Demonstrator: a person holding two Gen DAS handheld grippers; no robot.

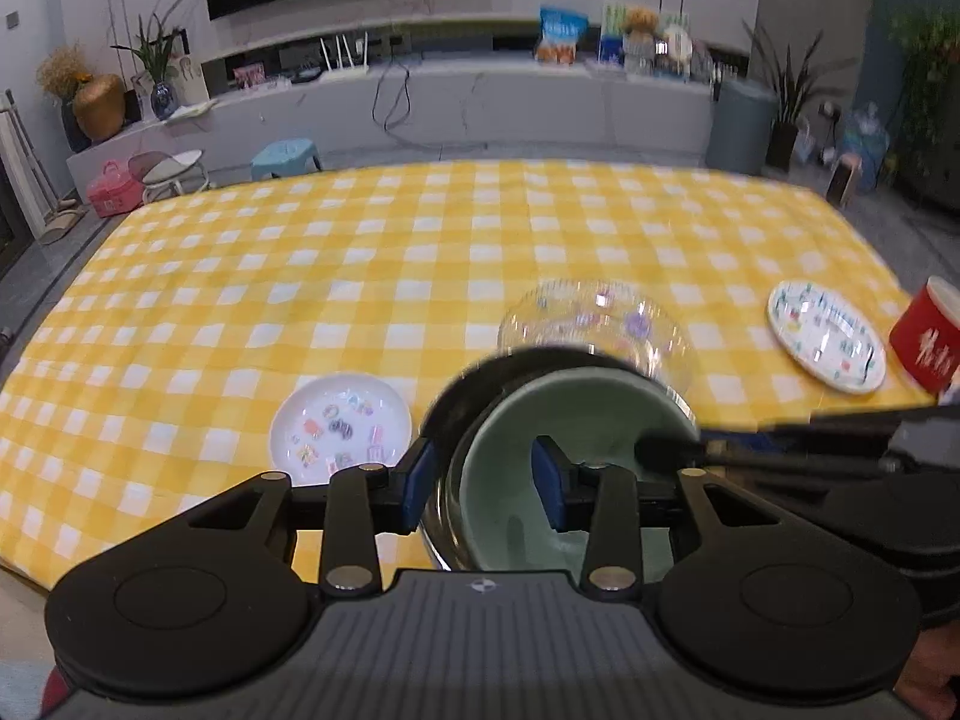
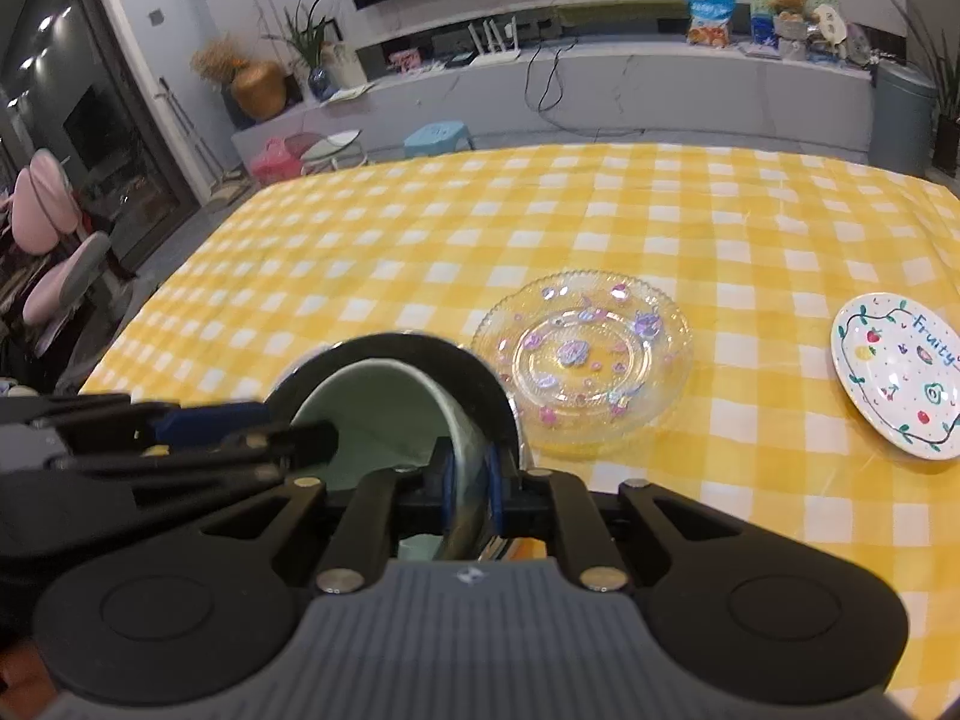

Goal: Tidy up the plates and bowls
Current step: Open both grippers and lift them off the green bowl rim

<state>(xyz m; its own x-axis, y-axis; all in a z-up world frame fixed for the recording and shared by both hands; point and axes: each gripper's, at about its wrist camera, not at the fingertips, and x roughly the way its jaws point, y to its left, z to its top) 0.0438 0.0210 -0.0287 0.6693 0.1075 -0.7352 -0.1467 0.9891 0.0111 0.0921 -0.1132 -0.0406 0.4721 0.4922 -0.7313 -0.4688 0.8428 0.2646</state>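
Item: nested bowls. Green bowl [image 1: 564,438] sitting inside dark outer bowl [image 1: 474,396], both tilting above the checked tablecloth [image 1: 420,240], at 6 o'clock of the table in both views.

Left gripper [image 1: 483,477]: straddling the near wall of the pair, one blue pad outside, the other inside the green bowl; jaws standing apart with gaps showing, pressing on nothing.

Right gripper [image 2: 471,495]: clamping narrowly on the rim of the nested bowls, carrying them by that edge.

Progress, judging from the layout: bowls gathering into one stack, seemingly near done, though not yet resting on the cloth. Plates remaining scattered and unstacked: clear glass plate [image 2: 582,354] just beyond the bowls at 1 o'clock, fruit-patterned plate [image 2: 900,366] well apart at 3 o'clock, small white plate [image 1: 340,429] at 9 o'clock of the bowls. Roughly half outstanding.

View differences: left wrist alone showing the small white plate and a red cup [image 1: 927,342] at the far right edge. Right wrist alone showing the glass plate whole and sharp, the lettering on the fruit plate, and the tight clamp on the rim.
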